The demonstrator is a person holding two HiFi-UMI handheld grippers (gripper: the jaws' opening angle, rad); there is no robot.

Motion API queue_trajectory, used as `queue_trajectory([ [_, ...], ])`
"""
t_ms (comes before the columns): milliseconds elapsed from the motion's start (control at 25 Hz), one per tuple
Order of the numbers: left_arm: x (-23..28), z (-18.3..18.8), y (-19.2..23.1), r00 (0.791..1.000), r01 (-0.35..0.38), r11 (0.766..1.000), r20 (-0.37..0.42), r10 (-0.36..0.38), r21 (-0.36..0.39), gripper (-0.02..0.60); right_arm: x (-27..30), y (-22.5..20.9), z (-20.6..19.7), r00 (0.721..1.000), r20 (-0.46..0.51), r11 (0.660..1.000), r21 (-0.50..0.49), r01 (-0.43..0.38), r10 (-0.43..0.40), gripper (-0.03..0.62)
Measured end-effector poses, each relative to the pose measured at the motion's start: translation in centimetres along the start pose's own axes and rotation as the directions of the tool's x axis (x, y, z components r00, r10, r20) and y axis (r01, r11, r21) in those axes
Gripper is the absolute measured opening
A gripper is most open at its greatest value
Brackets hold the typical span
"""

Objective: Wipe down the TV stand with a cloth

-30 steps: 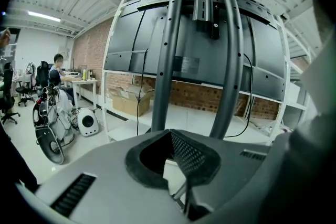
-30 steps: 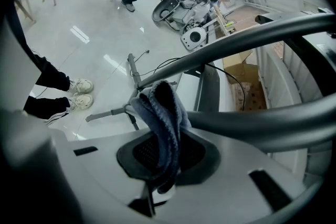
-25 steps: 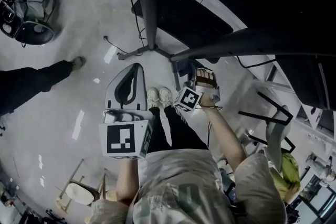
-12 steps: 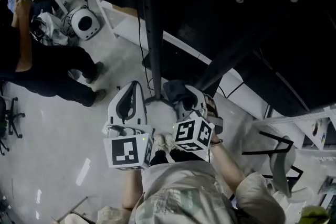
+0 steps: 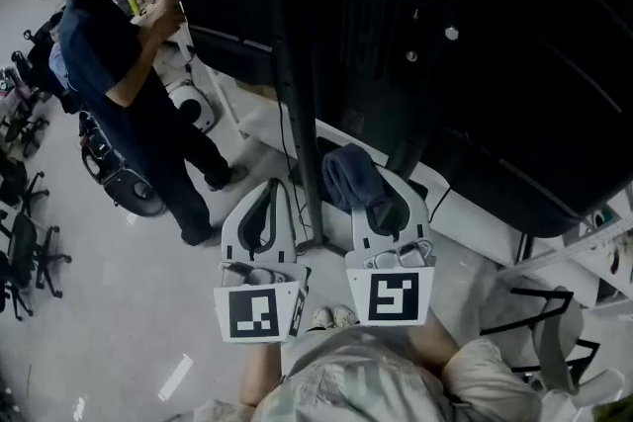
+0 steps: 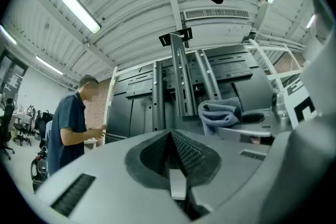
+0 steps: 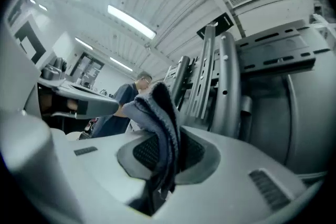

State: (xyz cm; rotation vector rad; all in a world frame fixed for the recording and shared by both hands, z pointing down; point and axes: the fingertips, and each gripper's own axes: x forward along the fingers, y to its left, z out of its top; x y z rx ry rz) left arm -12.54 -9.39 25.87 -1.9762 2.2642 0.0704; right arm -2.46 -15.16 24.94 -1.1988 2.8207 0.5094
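The right tongs (image 7: 167, 157) are pinching a grey-blue cloth (image 7: 157, 113), with a loose fold standing up above the pads. They hover just in front of the TV stand (image 5: 297, 64), whose dark perforated uprights rise from the floor, and no contact with the stand shows. The left tongs (image 6: 170, 139) are pressed together on nothing and sit beside the right pair. The step in hand looks like the approach to a first wipe. To do it well, lay the free fold flat against an upright rather than poking with the plastic tips. Draw long strokes down its length and keep the pinch firm so the cloth cannot slide out (the thin cable (image 5: 285, 128) hanging by the post could snag). A person (image 5: 119, 74) stands well off to the left.
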Motion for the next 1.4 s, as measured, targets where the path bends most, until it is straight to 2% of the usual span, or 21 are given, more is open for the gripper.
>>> queue_trajectory([
  [80,-0.3,0.4,0.0,1.0,0.0,1.0,0.008,0.0,0.01,0.015,-0.7,-0.6,0.5,0.999,0.028,0.997,0.063,0.034,-0.036,0.057],
  [160,-0.4,0.8,0.3,1.0,-0.004,1.0,0.017,0.004,0.015,0.015,-1.0,-0.7,0.6,0.999,0.037,0.995,0.098,0.035,-0.039,0.058],
  [440,-0.6,1.6,0.5,0.999,-0.003,1.0,0.035,0.002,0.024,0.015,-0.1,0.7,-1.6,0.998,-0.051,0.992,0.124,-0.038,0.045,0.057],
  [560,-0.5,1.3,0.3,1.0,0.005,1.0,0.03,-0.005,0.025,0.015,0.0,1.2,-2.0,0.996,-0.057,0.986,0.154,-0.061,0.071,0.057],
  [1400,0.4,0.8,0.2,0.999,0.015,1.0,0.037,-0.015,0.0,0.015,1.2,2.3,-1.9,0.993,-0.051,0.982,0.161,-0.093,0.103,0.057],
])
